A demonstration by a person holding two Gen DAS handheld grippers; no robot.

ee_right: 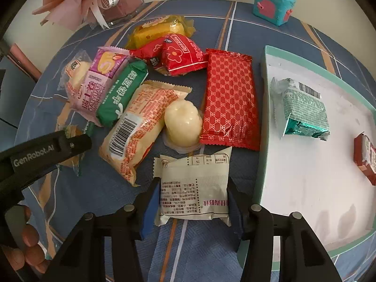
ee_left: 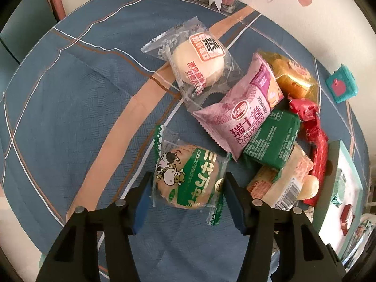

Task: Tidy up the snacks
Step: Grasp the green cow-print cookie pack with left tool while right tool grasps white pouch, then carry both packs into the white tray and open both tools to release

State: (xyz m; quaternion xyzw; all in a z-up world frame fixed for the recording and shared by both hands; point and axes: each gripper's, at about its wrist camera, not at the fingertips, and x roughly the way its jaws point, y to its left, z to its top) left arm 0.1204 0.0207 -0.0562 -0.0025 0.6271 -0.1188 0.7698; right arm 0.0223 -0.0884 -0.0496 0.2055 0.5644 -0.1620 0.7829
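Note:
My left gripper [ee_left: 186, 181] points down at the blue tablecloth, its blue pads pressed on both sides of a green-and-clear cow-print snack [ee_left: 188, 176]. My right gripper [ee_right: 192, 188] is shut on a cream snack pack [ee_right: 195, 188] lying printed-back up beside the white tray [ee_right: 265, 141]. The tray holds a teal foil packet [ee_right: 303, 108] and a red pack [ee_right: 365, 159]. A pile of snacks lies between the grippers: purple Swiss roll [ee_left: 244, 112], green packet [ee_left: 272, 138], gold pack [ee_left: 293, 75], orange-printed bread pack [ee_right: 138, 129], jelly cup [ee_right: 183, 124], red patterned pack [ee_right: 230, 98].
A clear-wrapped steamed cake [ee_left: 199, 61] lies apart from the pile. A small teal box [ee_right: 272, 4] and a pink bouquet in a glass box [ee_right: 94, 0] stand at the round table's far edge. A hand [ee_right: 28, 239] holds the left gripper's body [ee_right: 47, 150].

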